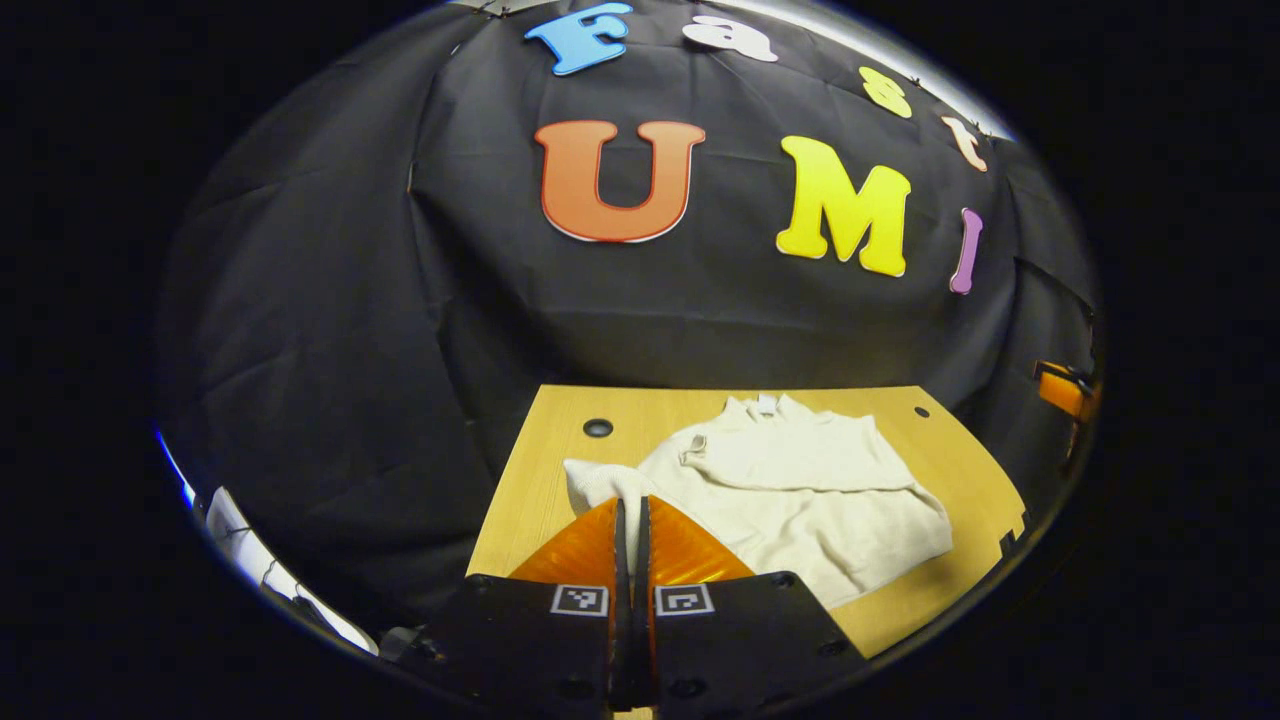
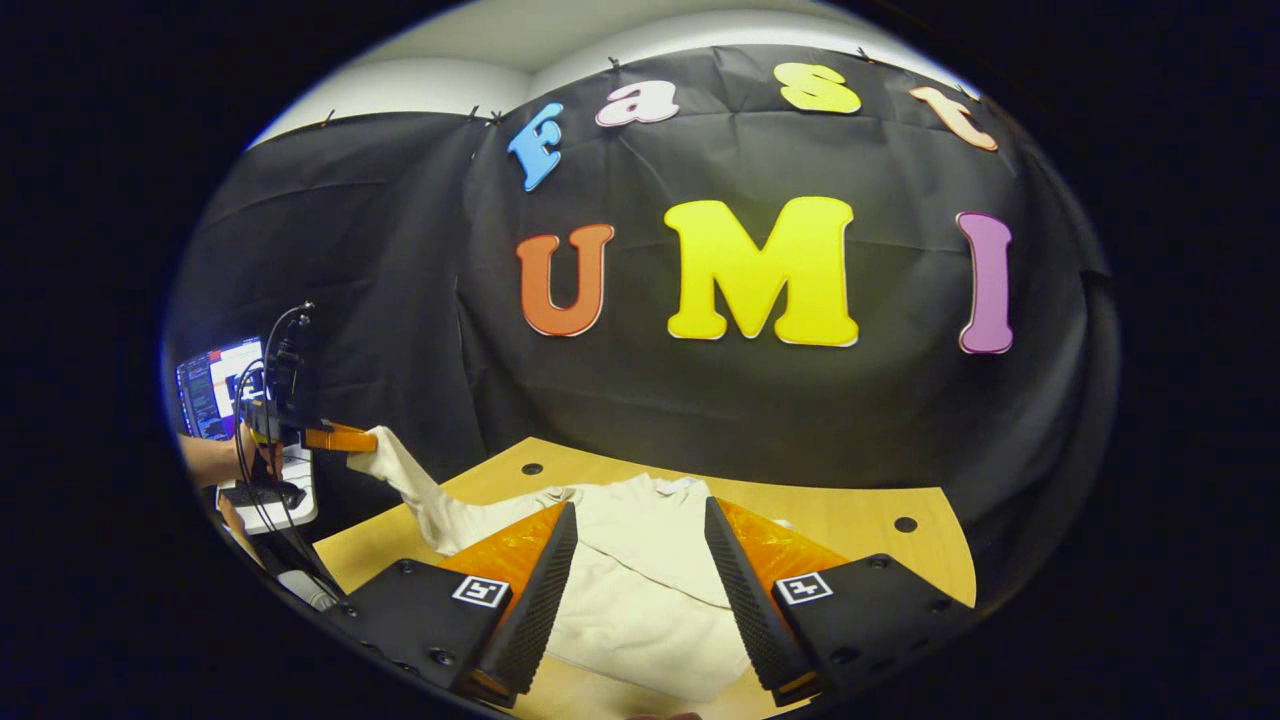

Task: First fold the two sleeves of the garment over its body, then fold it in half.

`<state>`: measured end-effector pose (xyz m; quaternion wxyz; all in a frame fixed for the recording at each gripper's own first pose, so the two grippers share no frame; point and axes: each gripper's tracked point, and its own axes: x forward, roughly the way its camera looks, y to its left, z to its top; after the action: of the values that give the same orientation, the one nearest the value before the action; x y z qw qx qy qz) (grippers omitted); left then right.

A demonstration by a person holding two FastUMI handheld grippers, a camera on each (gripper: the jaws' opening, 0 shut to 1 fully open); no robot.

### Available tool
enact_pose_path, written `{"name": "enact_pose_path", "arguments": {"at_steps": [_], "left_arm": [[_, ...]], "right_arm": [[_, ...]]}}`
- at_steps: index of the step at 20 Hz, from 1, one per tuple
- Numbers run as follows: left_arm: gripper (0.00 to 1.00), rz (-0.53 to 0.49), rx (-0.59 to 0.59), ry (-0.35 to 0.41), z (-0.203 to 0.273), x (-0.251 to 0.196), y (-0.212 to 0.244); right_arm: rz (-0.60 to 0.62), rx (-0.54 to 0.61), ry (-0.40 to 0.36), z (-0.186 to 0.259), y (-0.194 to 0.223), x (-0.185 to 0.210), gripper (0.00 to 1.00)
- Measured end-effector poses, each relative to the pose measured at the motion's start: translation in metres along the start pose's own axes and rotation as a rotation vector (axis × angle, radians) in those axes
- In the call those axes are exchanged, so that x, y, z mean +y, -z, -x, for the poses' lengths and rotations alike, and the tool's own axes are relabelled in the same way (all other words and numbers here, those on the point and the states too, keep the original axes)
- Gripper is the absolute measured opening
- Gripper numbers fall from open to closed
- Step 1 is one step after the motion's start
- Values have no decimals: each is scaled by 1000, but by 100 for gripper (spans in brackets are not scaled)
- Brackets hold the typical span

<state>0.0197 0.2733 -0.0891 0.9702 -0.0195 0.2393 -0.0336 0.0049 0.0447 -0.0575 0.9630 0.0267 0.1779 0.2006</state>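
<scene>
Left gripper clamps a cream sweater's sleeve, raised at nine o'clock; right gripper gapes empty (other sleeve seemingly folded already); halving remains.

A light wooden table with small round dark holes near its far corners carries a cream-white long-sleeved garment. The garment lies spread across the middle of the tabletop, collar toward the far edge.
</scene>
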Motion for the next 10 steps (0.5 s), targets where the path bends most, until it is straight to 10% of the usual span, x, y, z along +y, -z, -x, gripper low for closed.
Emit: {"name": "enact_pose_path", "arguments": {"at_steps": [10], "left_arm": [[3,-189,-158,291,-72,-136,-134]], "right_arm": [[-95,-63,211,51,-4,-86,81]]}}
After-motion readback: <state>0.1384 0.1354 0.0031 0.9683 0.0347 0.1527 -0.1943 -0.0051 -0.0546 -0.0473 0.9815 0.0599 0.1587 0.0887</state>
